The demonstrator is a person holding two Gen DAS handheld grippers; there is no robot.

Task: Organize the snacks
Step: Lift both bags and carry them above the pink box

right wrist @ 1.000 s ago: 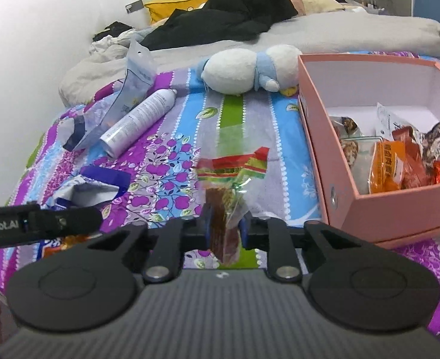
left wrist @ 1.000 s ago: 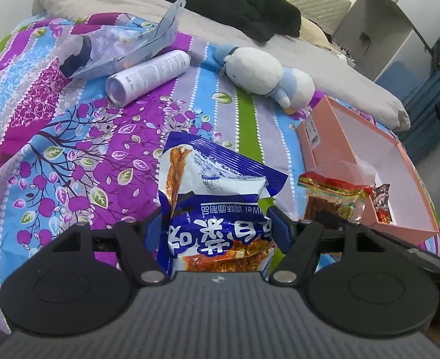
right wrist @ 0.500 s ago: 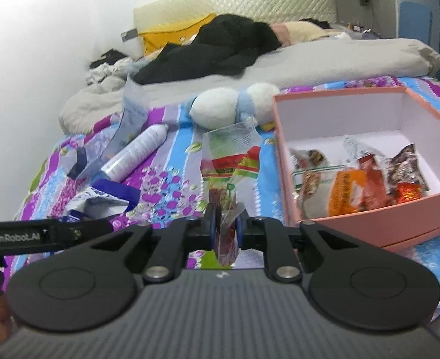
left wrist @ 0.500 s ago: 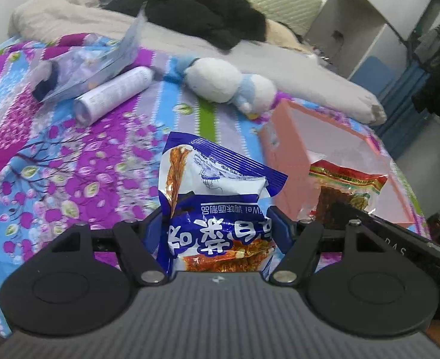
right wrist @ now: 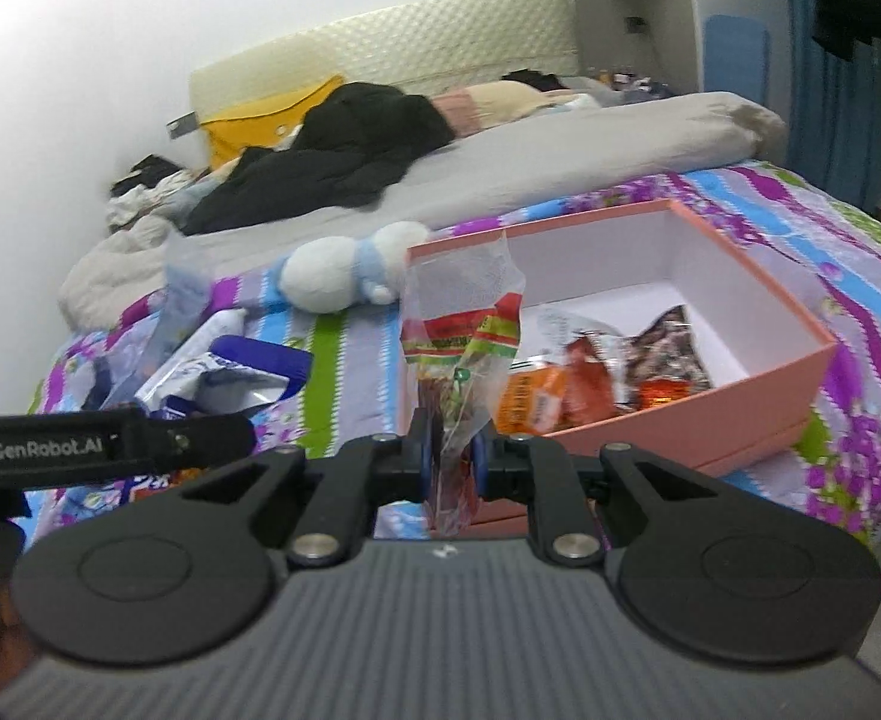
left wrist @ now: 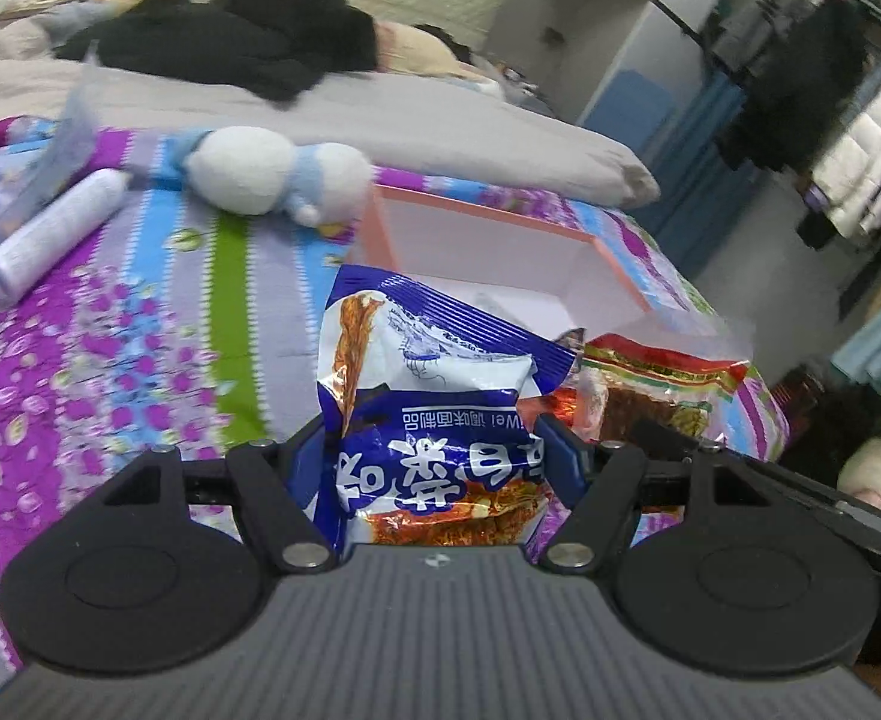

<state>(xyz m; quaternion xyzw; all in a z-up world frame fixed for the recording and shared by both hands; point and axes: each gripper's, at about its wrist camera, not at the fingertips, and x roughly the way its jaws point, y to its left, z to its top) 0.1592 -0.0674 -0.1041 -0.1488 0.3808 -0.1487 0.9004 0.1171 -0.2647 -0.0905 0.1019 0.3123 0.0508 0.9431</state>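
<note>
Both claws are loaded. Left claw [left wrist: 437, 450] has its jaws wide but clamped on the sides of a blue bag [left wrist: 434, 396], held up off the bed [left wrist: 140, 360]. Right claw [right wrist: 451, 461] is pinched nearly closed on a thin clear pack [right wrist: 461, 354] w/ a red-green band, also in the air, just beside the pink box [right wrist: 752, 390].

Progress, as I'd judge it: partway. Box already has several snacks in its near end, orange and red wrappers [right wrist: 590, 390] piled together; far half is bare white. These 2 packs aren't in yet, so they're what's left, prob. the last: I see no other snack loose on the bed.

Other stuff on the bed, a plush toy [right wrist: 344, 276], a white tube [left wrist: 50, 234] & a floppy plastic bag [left wrist: 38, 180], doesn't look like snacks.
</note>
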